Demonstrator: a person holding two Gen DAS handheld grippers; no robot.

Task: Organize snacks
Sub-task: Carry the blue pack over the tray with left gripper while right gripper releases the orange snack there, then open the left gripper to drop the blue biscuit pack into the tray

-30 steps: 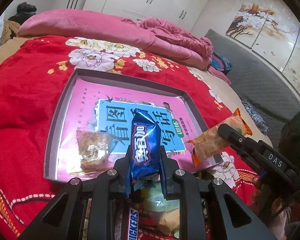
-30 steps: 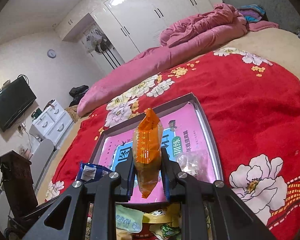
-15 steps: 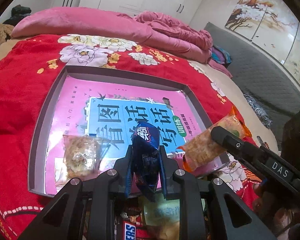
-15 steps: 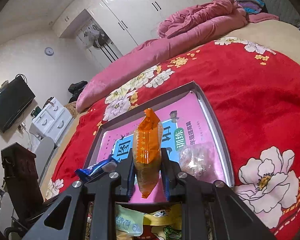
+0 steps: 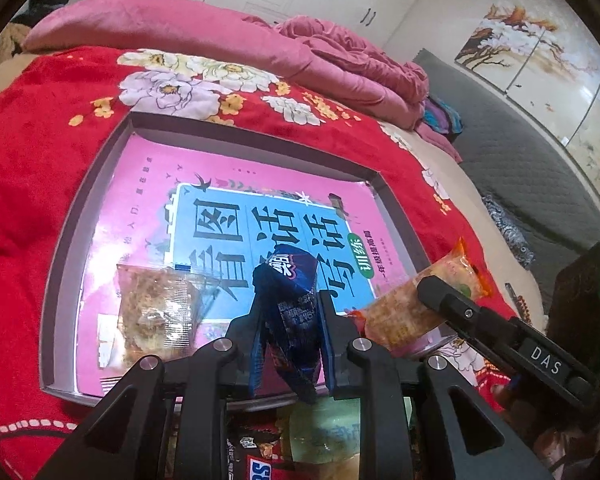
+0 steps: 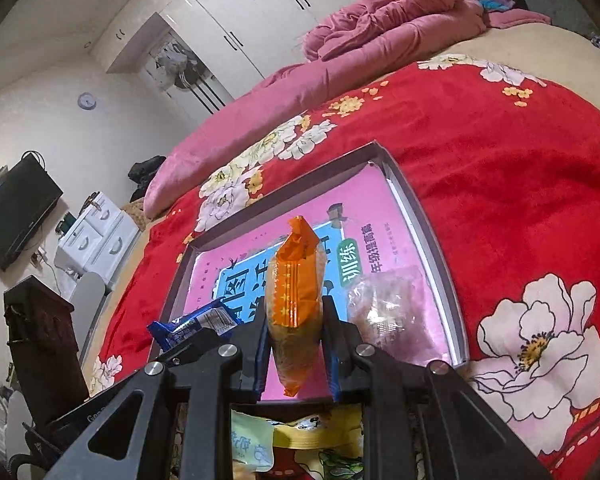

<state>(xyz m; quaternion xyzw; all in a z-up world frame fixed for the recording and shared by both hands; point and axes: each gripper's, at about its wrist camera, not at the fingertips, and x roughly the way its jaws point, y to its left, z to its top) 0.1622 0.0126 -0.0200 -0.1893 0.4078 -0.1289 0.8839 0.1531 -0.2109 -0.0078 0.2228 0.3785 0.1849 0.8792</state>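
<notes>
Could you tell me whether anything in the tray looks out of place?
Yes: a pink book lies flat in the grey tray, lining its floor under the clear snack packet. An odd thing in a snack tray.

At the lower centre of the frame the right gripper (image 6: 296, 344) has its jaws clamped on an orange snack packet (image 6: 298, 300), which stands upright between them with its crimped top pointing up. Behind it a shallow grey tray (image 6: 416, 216) lies on the red floral blanket (image 6: 500, 184), lined with a pink and blue book cover (image 6: 240, 264). A clear-wrapped snack (image 6: 388, 304) lies in the tray right of the packet. At lower left the left gripper (image 6: 188, 346) grips a blue snack packet (image 6: 192, 324) over the tray's edge. More snack packets (image 6: 300, 444) sit under the jaws at the bottom edge. A pink quilt (image 6: 380, 28) is bunched at the upper right.
</notes>
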